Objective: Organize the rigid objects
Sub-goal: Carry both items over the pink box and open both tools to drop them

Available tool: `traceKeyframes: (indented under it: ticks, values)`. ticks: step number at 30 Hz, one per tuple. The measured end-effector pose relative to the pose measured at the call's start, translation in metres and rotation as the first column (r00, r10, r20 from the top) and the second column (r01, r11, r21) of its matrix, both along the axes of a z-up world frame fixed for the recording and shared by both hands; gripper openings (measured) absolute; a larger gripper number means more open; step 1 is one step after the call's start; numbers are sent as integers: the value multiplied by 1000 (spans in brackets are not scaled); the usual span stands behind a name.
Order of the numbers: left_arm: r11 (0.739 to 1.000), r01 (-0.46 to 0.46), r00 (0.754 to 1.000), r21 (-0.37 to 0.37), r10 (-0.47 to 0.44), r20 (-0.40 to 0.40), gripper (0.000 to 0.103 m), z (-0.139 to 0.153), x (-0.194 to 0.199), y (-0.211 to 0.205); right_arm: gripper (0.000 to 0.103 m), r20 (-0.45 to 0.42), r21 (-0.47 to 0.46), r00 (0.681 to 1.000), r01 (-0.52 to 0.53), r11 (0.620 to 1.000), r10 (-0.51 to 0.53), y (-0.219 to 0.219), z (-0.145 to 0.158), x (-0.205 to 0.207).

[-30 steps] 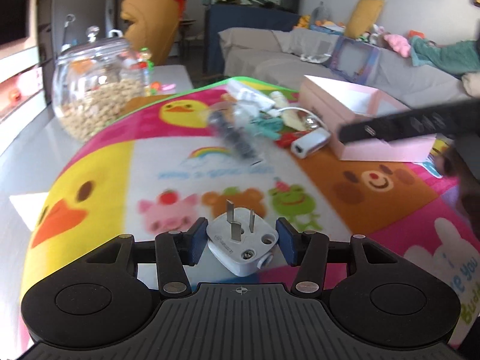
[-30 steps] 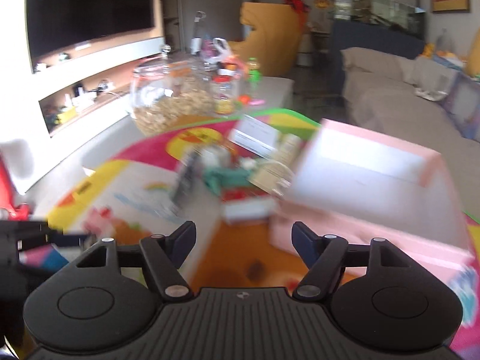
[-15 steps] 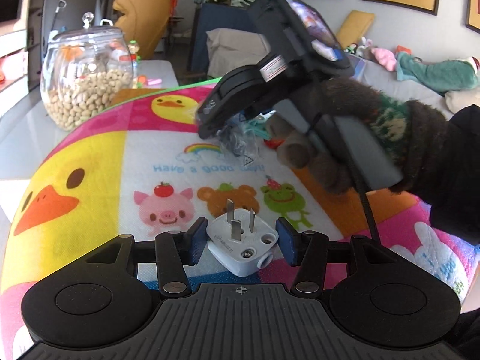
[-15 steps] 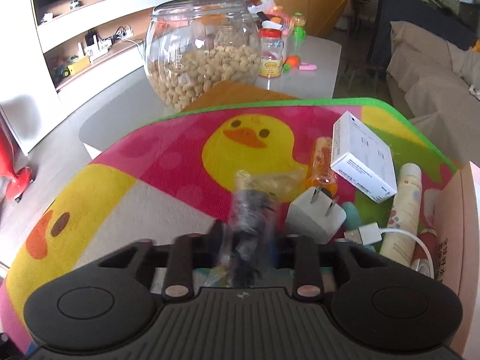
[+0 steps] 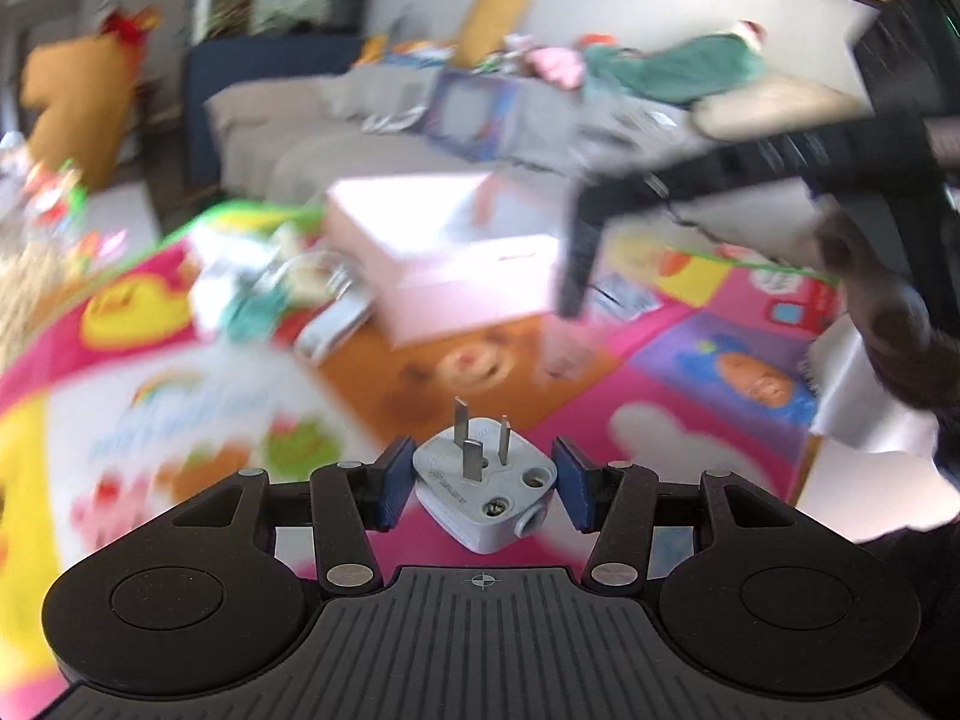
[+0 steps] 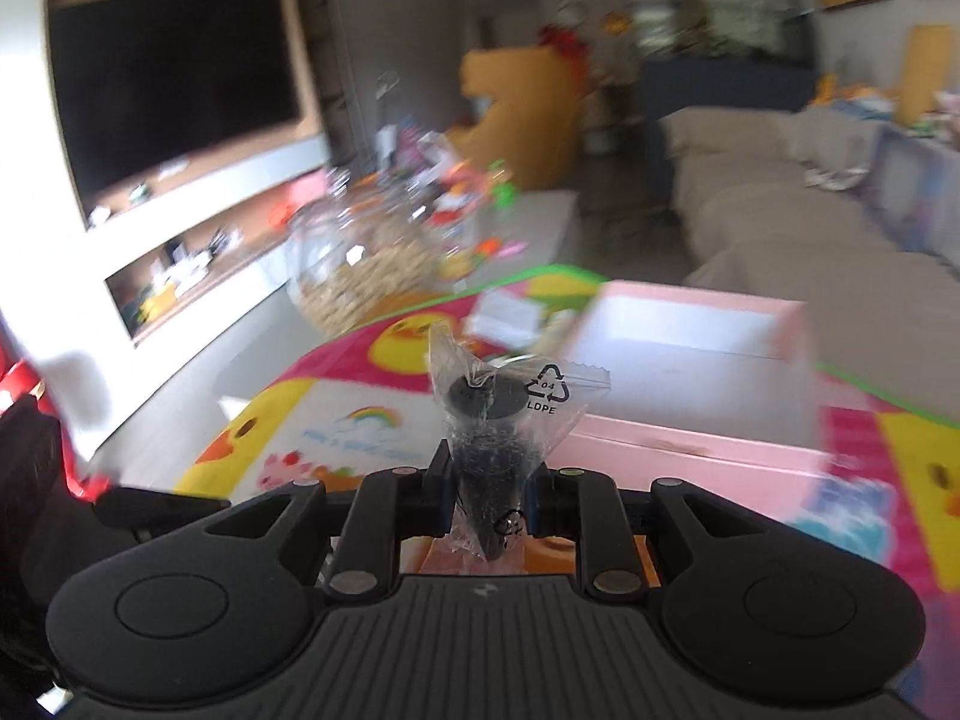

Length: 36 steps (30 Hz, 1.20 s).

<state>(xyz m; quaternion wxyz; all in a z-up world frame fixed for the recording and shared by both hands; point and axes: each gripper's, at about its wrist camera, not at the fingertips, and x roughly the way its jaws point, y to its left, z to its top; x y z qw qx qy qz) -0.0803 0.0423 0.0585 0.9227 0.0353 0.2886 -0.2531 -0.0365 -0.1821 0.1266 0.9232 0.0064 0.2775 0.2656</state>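
Observation:
My left gripper [image 5: 482, 483] is shut on a white three-pin plug [image 5: 485, 483], prongs pointing forward, held above the colourful play mat [image 5: 180, 420]. My right gripper [image 6: 485, 495] is shut on a black part in a clear plastic bag [image 6: 489, 420] marked LDPE, lifted above the mat. An open pink box [image 5: 450, 252] stands on the mat ahead; it also shows in the right wrist view [image 6: 690, 372]. The right gripper's body [image 5: 750, 168] crosses the upper right of the left wrist view.
A pile of small items [image 5: 270, 294] lies left of the pink box. A glass jar of nuts [image 6: 366, 258] stands at the mat's far left edge. A grey sofa [image 6: 780, 228] is behind. Both views are blurred by motion.
My right gripper closed on the bagged black part and lifted it off the mat, swinging right toward the pink box. My left gripper still holds the plug and has turned right.

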Motion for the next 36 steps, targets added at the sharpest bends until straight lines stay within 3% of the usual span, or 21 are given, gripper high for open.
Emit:
traceKeyframes:
  ticks: [6, 9, 12, 14, 17, 22, 27, 28, 30, 32, 36]
  values:
    - [998, 33, 987, 45, -40, 155, 55, 58, 62, -55, 21, 16, 19, 984, 179, 984, -179, -64, -8, -12]
    - [1000, -2, 976, -22, 6, 216, 56, 81, 109, -79, 21, 12, 40, 978, 205, 978, -206, -76, -15, -7]
    - [988, -101, 976, -116, 121, 179, 53, 87, 149, -85, 21, 1, 58, 977, 212, 976, -213, -82, -20, 0]
    - [972, -148, 968, -181, 180, 173, 53, 85, 153, -76, 20, 5, 65, 976, 215, 974, -216, -84, -22, 3]
    - [965, -164, 961, -205, 203, 189, 53, 79, 138, -49, 20, 10, 87, 974, 226, 970, -228, -87, -16, 10]
    - [964, -222, 948, -147, 249, 197, 53, 53, 108, -4, 20, 48, 189, 973, 214, 958, -226, -81, 18, 46]
    - [954, -288, 954, -86, 293, 63, 53, 19, 101, 31, 23, -1, 236, 989, 141, 961, -145, -53, 52, 128]
    - [950, -300, 951, -83, 304, 45, 53, 13, 99, 37, 27, -20, 219, 988, 153, 964, -152, -47, 51, 143]
    - [944, -318, 947, -90, 321, 18, 53, 5, 94, 47, 48, -31, 131, 970, 242, 961, -240, -34, 43, 163]
    - [941, -327, 944, -82, 329, 9, 53, -2, 90, 55, 50, -10, 58, 966, 259, 964, -259, -25, 29, 162]
    - [975, -221, 975, -33, 221, 10, 53, -12, 97, 43, 50, -21, -32, 979, 201, 979, -202, -15, -4, 141]
